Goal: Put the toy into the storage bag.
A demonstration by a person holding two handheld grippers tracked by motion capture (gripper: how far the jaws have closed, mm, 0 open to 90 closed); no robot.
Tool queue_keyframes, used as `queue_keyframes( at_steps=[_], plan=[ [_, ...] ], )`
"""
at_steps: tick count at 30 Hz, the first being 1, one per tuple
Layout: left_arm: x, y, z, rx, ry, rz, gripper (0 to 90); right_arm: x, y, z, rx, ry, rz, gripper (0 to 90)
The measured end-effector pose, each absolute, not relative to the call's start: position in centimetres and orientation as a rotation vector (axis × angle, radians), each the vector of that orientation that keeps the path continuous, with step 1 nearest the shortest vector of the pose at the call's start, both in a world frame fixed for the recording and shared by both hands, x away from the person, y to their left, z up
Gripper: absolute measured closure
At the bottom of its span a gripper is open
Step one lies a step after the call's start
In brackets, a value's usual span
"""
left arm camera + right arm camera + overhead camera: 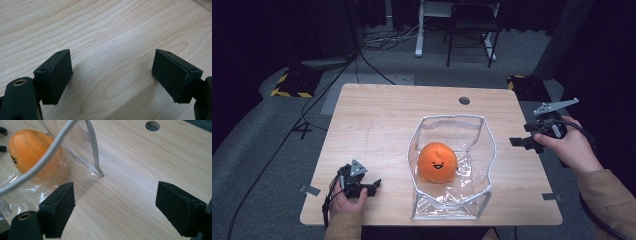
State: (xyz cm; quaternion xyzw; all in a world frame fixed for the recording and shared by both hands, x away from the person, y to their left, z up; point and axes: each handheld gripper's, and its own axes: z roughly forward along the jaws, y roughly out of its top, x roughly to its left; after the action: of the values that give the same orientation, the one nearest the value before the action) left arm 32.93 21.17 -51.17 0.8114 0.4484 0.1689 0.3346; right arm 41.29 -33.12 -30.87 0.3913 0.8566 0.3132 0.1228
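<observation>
Both grippers stand with jaws apart and empty: my left gripper (362, 184) rests on the table (377, 115), my right gripper (532, 140) beside the clear bag (484, 150), since the orange plush (437, 162) already sits inside.

In the right gripper view, the clear bag (75, 157) is running off the left and top edges, and its grey rim is crossing in front of the orange toy (32, 152), which is also being cut off at the left. In the high view, the person's forearms are leaving the bottom edge.
</observation>
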Motion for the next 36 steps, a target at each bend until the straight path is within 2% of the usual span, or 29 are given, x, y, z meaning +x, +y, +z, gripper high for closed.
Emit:
queue_keyframes(
  at_steps=[14, 36],
  plan=[
    [33.0, 21.2, -51.2, 2.119, 1.168, 0.440, 16.9, 41.5, -36.2, -37.4, 1.267, 2.418, 0.891, 16.4],
    [33.0, 21.2, -51.2, 2.120, 1.167, 0.440, 16.8, 39.8, -36.6, -44.4, 1.338, 2.361, 0.985, 16.3]
  ],
)
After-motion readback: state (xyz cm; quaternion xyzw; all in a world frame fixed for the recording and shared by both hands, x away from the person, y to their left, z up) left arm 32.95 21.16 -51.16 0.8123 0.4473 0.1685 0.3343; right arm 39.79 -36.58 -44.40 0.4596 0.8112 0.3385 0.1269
